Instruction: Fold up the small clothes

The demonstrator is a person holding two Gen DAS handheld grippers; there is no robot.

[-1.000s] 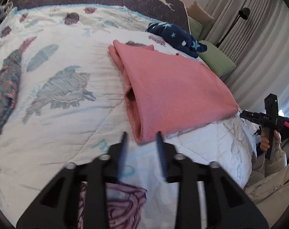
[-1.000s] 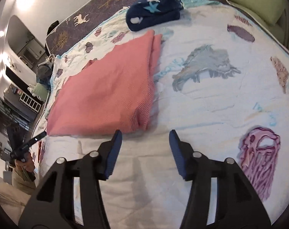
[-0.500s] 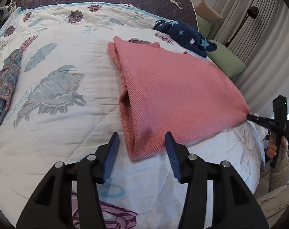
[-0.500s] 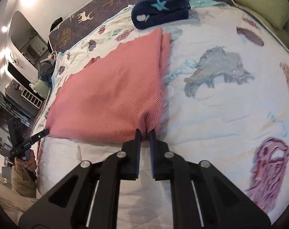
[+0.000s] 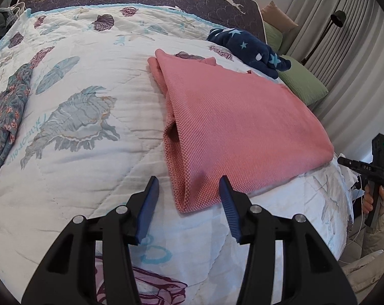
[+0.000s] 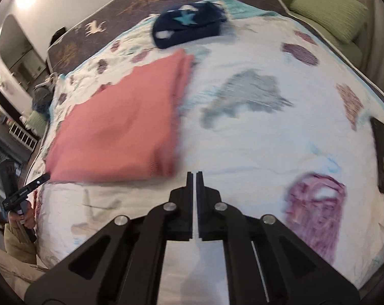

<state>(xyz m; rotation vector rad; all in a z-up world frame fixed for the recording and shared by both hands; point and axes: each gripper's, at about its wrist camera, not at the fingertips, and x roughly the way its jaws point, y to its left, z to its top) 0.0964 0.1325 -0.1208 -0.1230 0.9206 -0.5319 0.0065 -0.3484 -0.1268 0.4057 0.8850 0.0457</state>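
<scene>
One folded pink cloth [image 5: 237,127] lies flat on a bed's white quilt [image 5: 90,167] printed with seashells. In the left wrist view its near corner sits between the spread blue pads [image 5: 147,204] of the left tool [image 5: 189,190], not gripped. In the blurred right wrist view the cloth [image 6: 121,132] lies just up and left of the right tool [image 6: 194,175], whose fingers are pressed together on nothing. One navy star-print garment [image 5: 248,48] rests beyond the pink cloth, and one floral garment [image 5: 6,111] lies at the quilt's left edge. Two green cushions [image 6: 329,10] sit past the bed. Script on the quilt is too distorted to read.
</scene>
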